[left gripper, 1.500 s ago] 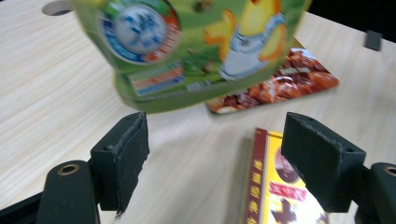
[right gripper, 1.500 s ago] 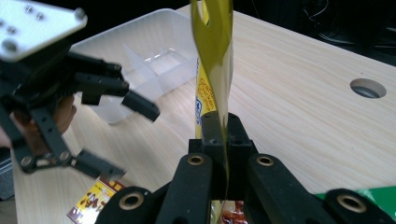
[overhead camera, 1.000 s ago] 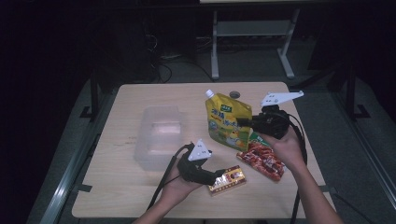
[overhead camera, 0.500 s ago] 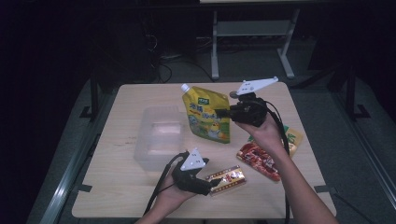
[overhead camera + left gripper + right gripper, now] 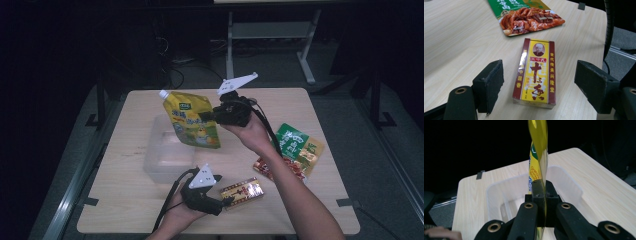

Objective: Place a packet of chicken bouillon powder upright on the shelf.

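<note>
The right gripper, jaws clamped on the yellow pouch, holds it upright above the clear tub; near the table's front, the left gripper gapes wide around the spice box, lengthwise between its jaws.

Wooden table with snacks and bin
Clear bin at 9 o'clock; spice box at 6; green packet and red packet at 4.

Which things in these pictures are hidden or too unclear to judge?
- Yellow pouch front, right gripper view: seen edge-on.
- Clear tub floor, high view: partly behind the pouch.
- Red snack packet, high view: partly behind the forearm.
- Green packet, left gripper view: cut by the top edge.
</note>
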A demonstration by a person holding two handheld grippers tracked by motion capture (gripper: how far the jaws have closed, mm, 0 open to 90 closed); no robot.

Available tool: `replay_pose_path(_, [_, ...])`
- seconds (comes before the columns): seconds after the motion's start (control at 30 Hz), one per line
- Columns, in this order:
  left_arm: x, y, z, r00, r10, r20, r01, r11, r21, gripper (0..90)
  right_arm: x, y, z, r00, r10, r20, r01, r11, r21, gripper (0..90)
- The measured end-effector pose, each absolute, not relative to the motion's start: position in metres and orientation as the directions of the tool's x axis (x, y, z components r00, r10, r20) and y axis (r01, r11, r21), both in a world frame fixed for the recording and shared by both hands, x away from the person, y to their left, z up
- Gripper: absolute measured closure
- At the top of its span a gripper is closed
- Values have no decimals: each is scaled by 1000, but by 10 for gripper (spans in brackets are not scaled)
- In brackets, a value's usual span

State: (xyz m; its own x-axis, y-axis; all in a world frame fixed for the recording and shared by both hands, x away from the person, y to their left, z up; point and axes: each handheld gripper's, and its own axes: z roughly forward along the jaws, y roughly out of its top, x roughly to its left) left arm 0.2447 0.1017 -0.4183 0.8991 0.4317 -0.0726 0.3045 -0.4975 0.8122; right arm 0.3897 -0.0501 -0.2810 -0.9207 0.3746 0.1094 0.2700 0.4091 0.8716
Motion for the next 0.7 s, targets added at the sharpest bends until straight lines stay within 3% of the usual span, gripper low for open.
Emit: replay_pose_path(0.7, [241,107,-424,908,412,-78,296,-499,815,224,397,21,-310,-946,282,157,267,412,871,897])
